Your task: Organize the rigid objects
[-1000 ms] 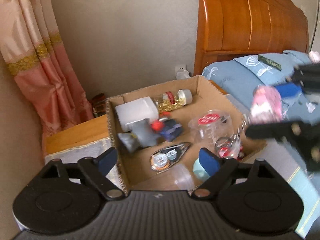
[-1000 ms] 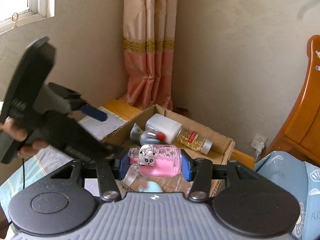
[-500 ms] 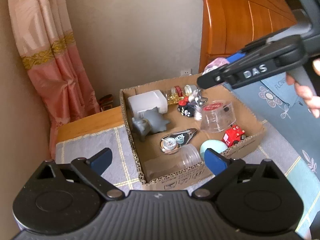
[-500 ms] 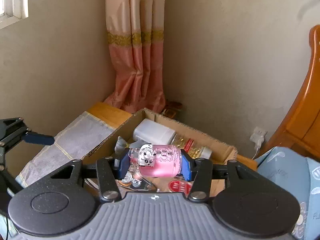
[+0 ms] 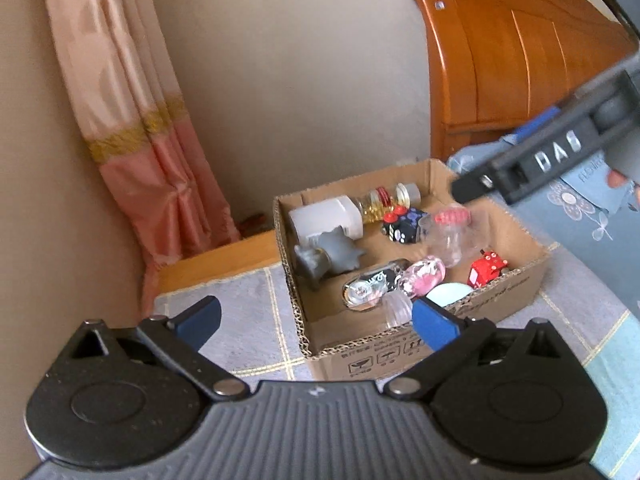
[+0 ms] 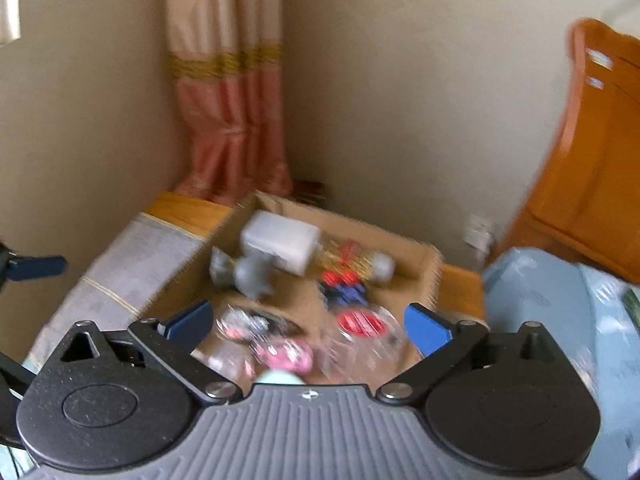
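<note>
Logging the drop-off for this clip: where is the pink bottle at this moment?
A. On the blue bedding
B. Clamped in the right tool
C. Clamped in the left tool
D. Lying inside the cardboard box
D: the pink bottle lies inside the cardboard box beside the tape dispenser, and the right tool stands open and empty above it.

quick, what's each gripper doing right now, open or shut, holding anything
Left gripper: open, holding nothing.
Right gripper: open, holding nothing; the pink bottle lies in the cardboard box.
</note>
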Demonstrator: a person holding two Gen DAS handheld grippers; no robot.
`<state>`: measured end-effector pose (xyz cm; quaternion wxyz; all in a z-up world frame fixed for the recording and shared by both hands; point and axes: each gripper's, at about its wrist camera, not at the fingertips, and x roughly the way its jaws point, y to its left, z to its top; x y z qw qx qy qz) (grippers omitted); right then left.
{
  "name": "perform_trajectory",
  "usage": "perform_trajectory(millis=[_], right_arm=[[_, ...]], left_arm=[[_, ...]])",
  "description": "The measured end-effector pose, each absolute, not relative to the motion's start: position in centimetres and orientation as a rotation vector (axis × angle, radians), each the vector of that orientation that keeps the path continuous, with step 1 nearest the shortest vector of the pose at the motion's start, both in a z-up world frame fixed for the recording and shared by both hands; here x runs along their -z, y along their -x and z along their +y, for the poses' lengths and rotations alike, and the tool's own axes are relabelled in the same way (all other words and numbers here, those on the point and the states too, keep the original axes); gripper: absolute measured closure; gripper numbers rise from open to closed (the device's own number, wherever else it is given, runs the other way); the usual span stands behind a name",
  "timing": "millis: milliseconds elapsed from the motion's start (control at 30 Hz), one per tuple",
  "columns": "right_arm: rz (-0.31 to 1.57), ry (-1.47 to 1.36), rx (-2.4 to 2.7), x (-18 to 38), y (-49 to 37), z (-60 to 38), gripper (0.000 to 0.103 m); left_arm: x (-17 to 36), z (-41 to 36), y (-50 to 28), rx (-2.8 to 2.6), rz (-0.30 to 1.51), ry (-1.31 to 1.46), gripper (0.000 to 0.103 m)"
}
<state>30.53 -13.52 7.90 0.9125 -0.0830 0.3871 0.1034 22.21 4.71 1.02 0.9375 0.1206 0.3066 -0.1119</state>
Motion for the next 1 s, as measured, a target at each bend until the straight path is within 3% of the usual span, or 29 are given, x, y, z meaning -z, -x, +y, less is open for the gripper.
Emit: perform_trajectory(millis=[367, 1000], right_arm=[[0.927, 0.049, -0.034, -3.1, -21.5, -15.5, 0.000], [0.831, -0.005, 0.011, -5.8, -16.6, -16.5, 0.000]], left_arm=[[-1.1, 3.0, -17.5, 0.075, 0.788, -0.045, 0.001], [-3.8, 1.3, -14.0, -0.006, 0.746, -0.120, 0.001]])
